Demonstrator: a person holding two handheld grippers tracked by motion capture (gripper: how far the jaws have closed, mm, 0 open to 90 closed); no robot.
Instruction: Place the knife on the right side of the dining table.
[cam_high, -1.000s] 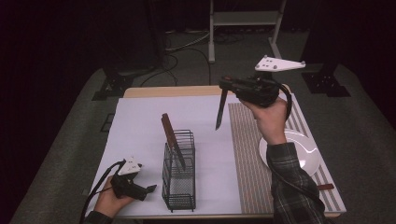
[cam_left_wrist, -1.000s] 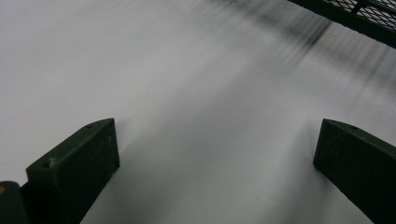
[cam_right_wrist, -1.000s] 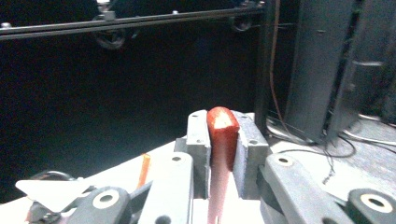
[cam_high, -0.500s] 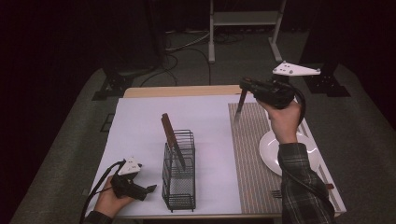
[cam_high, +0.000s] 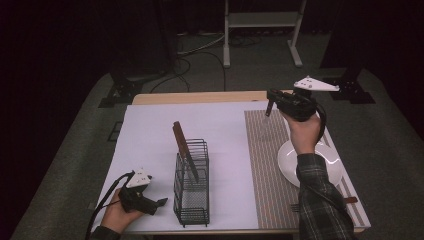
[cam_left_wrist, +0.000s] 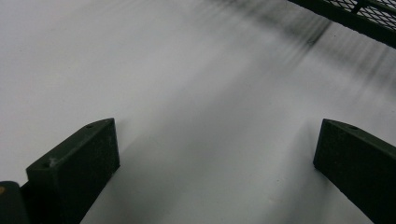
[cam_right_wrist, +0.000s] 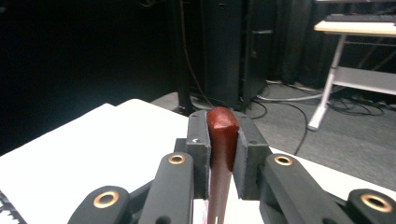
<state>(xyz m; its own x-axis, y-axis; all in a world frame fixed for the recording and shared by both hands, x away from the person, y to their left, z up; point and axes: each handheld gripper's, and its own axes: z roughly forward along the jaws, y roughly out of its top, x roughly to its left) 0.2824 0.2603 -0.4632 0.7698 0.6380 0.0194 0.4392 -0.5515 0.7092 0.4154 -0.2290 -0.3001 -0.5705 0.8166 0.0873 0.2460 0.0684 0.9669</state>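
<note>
My right gripper (cam_high: 274, 99) is raised over the far end of the striped mat (cam_high: 265, 170), shut on the red-brown handle of a utensil (cam_high: 268, 111). The utensil's thin pale end hangs down toward the mat. In the right gripper view the rounded handle (cam_right_wrist: 222, 125) is pinched between the pads of my right gripper (cam_right_wrist: 223, 142). A black wire rack (cam_high: 192, 200) stands mid-table with a brown-handled knife (cam_high: 181, 141) leaning in it. My left gripper (cam_high: 159, 202) rests open on the white table top just left of the rack (cam_left_wrist: 359, 16), with nothing between its fingers (cam_left_wrist: 74, 163).
A white plate (cam_high: 286, 162) lies on the mat under the person's right forearm. Another brown-handled utensil (cam_high: 350, 200) lies near the mat's front right corner. White table top (cam_high: 145, 135) spreads left of the rack. A metal stand (cam_high: 260, 30) and cables are on the floor beyond.
My right gripper has carried the utensil rightward and away from the rack, out over the far end of the mat. My left gripper has stayed where it was.
</note>
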